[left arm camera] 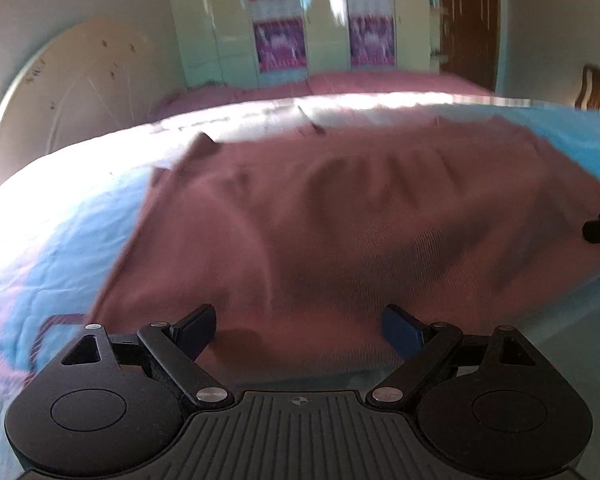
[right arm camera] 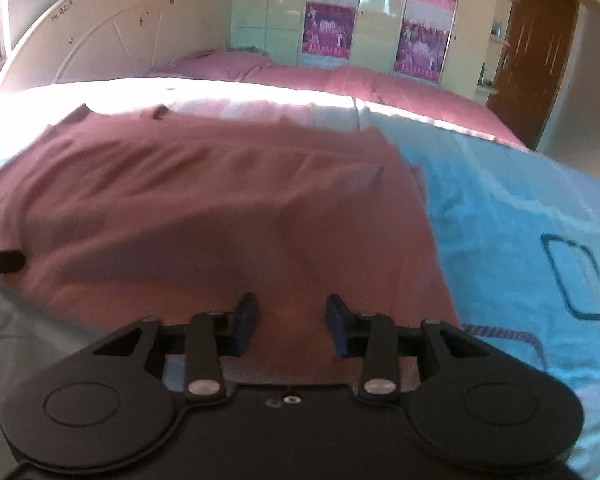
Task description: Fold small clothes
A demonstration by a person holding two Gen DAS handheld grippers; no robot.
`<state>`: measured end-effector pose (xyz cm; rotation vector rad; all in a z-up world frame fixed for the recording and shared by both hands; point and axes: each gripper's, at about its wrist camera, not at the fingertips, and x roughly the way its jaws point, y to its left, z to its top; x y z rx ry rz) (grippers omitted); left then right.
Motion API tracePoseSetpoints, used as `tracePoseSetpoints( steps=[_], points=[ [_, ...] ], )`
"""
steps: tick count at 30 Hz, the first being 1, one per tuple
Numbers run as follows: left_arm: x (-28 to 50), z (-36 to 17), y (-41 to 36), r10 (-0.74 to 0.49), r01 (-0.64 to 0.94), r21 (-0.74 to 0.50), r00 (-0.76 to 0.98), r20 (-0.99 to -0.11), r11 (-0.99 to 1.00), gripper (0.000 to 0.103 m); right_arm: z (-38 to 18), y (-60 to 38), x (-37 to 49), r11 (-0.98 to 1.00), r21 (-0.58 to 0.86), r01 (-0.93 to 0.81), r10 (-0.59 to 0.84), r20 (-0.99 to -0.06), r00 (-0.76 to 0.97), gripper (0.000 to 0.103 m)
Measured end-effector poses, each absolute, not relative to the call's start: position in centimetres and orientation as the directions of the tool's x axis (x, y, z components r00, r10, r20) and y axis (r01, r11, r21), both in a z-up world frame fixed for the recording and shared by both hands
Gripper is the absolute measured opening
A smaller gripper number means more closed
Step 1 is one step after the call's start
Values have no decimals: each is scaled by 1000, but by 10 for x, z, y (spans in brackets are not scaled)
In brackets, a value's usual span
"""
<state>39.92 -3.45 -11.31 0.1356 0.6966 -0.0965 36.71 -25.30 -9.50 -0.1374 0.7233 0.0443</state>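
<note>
The left gripper (left arm camera: 298, 330) hangs with jaws wide apart over the near left hem of the cloth (left arm camera: 340, 216), which lies spread on the bed (left arm camera: 60, 220). The right gripper (right arm camera: 292, 322), jaws partly apart and empty, hovers at the near right hem. This looks like the approach before a fold; next, both must clamp the hem.

A blue bedsheet (right arm camera: 500, 216) covers the near bed, a pink blanket (right arm camera: 292, 72) lies far across it. Far left stands a white headboard (right arm camera: 100, 32); behind, a wardrobe (right arm camera: 380, 12); far right, a brown door (right arm camera: 536, 48).
</note>
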Motion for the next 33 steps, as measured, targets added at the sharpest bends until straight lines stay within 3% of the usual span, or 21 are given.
tracePoseSetpoints(
  steps=[7, 11, 13, 15, 16, 25, 33],
  points=[
    [400, -107, -26, -47, 117, 73, 783, -620, 990, 89, -91, -179, 360, 966, -67, -251, 151, -640, 753, 35],
    [408, -117, -8, -7, 73, 74, 761, -649, 995, 89, -105, -151, 371, 955, -85, -285, 159, -665, 730, 39],
    [409, -125, 3, 34, 47, 105, 751, -659, 993, 89, -110, -155, 377, 956, -81, -280, 154, -677, 720, 36],
    [406, -126, 18, 63, 15, 114, 755, -652, 993, 89, -111, -167, 375, 965, -72, -251, 137, -678, 722, 22],
    [404, -126, 25, 62, 9, 105, 753, -655, 994, 89, -110, -176, 376, 970, -66, -236, 130, -677, 724, 20],
    [407, -139, 65, 39, -58, -6, 738, -674, 998, 98, -104, -300, 367, 993, -108, 56, -115, -676, 728, 18],
    [397, -135, 63, 83, -83, 32, 744, -663, 996, 98, -104, -321, 366, 996, -31, 81, -79, -698, 711, 17]
  ],
)
